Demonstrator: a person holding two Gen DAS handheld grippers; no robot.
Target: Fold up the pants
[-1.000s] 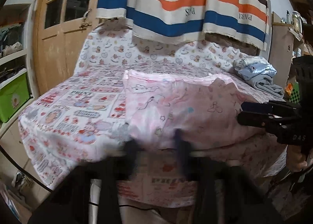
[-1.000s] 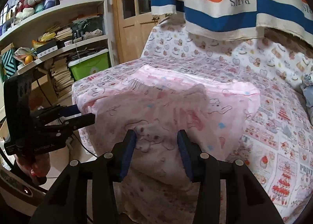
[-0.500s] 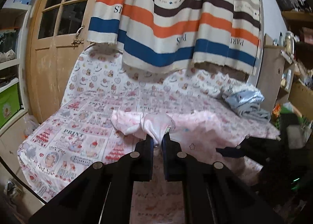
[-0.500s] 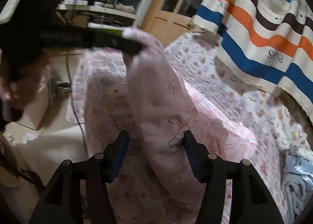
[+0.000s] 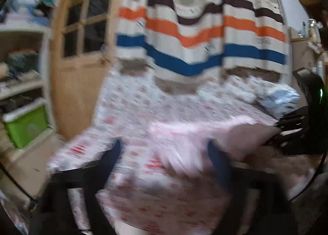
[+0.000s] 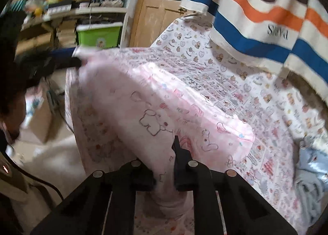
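Note:
The pink cartoon-print pants (image 6: 155, 111) lie partly on the bed, with the near part lifted. My right gripper (image 6: 170, 165) is shut on the pants' near edge; cloth bunches between its fingers. In the right wrist view my left gripper (image 6: 79, 58) sits at the cloth's upper left corner, its tips against the fabric. The left wrist view is blurred: the left gripper's (image 5: 166, 153) fingers stand wide apart over the pants (image 5: 196, 138). The right gripper (image 5: 287, 130) shows at the right edge, holding the cloth.
A printed sheet covers the bed (image 6: 256, 95). A striped towel (image 5: 201, 29) hangs behind it. A blue folded cloth (image 5: 280, 99) lies at the far right of the bed. Shelves with a green bin (image 6: 98, 33) and a wooden door (image 5: 82, 54) stand to the left.
My left gripper has opened from shut on a pants corner. My right gripper has closed on the pants' near edge, and the cloth has spread lower between the two.

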